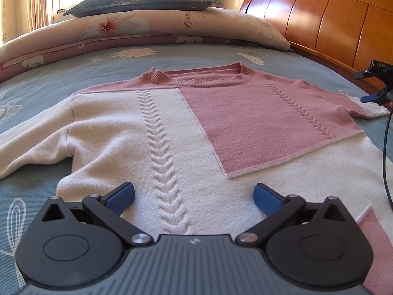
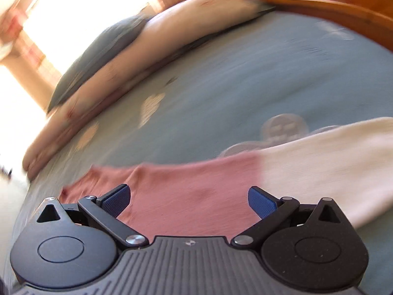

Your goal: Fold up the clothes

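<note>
A pink and cream knitted sweater (image 1: 186, 132) lies flat, front up, on the bed, collar away from me. Its left sleeve (image 1: 32, 145) stretches out to the left. My left gripper (image 1: 194, 196) is open and empty, just above the sweater's lower front with the cable-knit strip between its blue pads. My right gripper (image 2: 189, 199) is open and empty over the sweater's right sleeve (image 2: 245, 184), which is pink near the shoulder and cream toward the cuff. That view is motion-blurred. The right gripper also shows at the right edge of the left wrist view (image 1: 375, 95), by the sleeve.
The bed has a blue-grey floral sheet (image 1: 186, 54). A folded pink floral quilt (image 1: 137, 32) with a dark green pillow (image 1: 145, 0) on top lies at the far side. A wooden headboard (image 1: 326, 19) stands on the right. A black cable (image 1: 385, 152) hangs at the right edge.
</note>
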